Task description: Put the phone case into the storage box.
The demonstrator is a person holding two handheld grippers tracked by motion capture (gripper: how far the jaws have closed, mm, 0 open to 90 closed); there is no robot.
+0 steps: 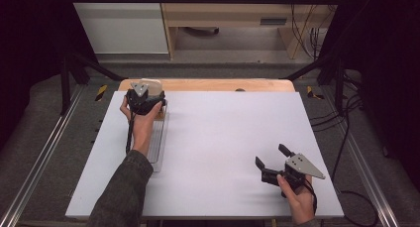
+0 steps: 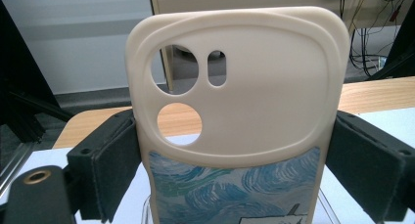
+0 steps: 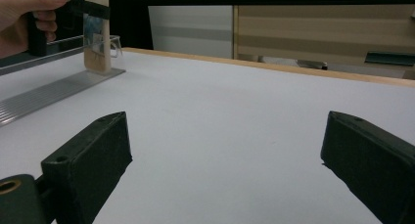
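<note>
A cream phone case (image 2: 254,101) with camera cut-outs and a blue swirl picture stands upright between the jaws of my left gripper (image 2: 237,160), which is shut on its two long sides. In the high view the left gripper (image 1: 143,102) is at the table's far left, with the phone case (image 1: 152,84) just past it. Edge-on in the right gripper view, the phone case (image 3: 95,33) has its lower end down at a ribbed metal strip (image 3: 49,94). My right gripper (image 3: 230,160) is open and holds nothing; the right gripper (image 1: 271,156) rests low at the near right.
A long ribbed strip with a clear part (image 1: 159,138) lies along the white table top (image 1: 223,138) under the left hand. A wooden edge (image 1: 223,85) runs along the far side. Black frame bars and cables (image 1: 341,113) flank the table.
</note>
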